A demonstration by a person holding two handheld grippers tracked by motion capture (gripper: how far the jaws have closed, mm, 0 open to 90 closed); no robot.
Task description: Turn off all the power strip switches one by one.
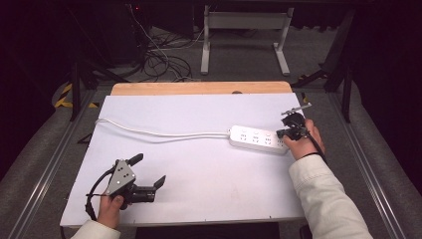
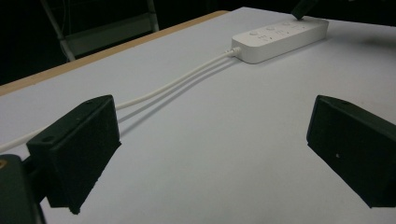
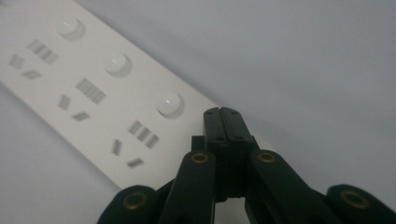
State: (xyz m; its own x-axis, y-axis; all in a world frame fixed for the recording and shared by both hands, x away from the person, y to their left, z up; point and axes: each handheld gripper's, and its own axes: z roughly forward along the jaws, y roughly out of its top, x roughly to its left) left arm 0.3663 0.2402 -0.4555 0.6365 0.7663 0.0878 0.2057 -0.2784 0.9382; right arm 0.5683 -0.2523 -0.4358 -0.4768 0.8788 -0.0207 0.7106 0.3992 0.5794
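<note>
A white power strip (image 1: 259,139) lies on the right half of the white table, its white cord (image 1: 159,133) running left to the table's edge. In the right gripper view the power strip (image 3: 98,88) shows several sockets and three round buttons (image 3: 169,103). My right gripper (image 1: 284,133) is shut with nothing between its jaws, and its tip (image 3: 222,113) rests over the strip's right end, just past the nearest button. My left gripper (image 1: 149,170) stands open above bare table near the front left, its fingers (image 2: 74,154) far apart. The strip (image 2: 280,37) lies ahead of it.
The white table (image 1: 199,194) has a wooden strip (image 1: 199,88) along its far edge. Beyond it on the floor are loose cables (image 1: 164,59) and a white metal frame (image 1: 244,30). Metal rails (image 1: 45,169) run along both sides of the table.
</note>
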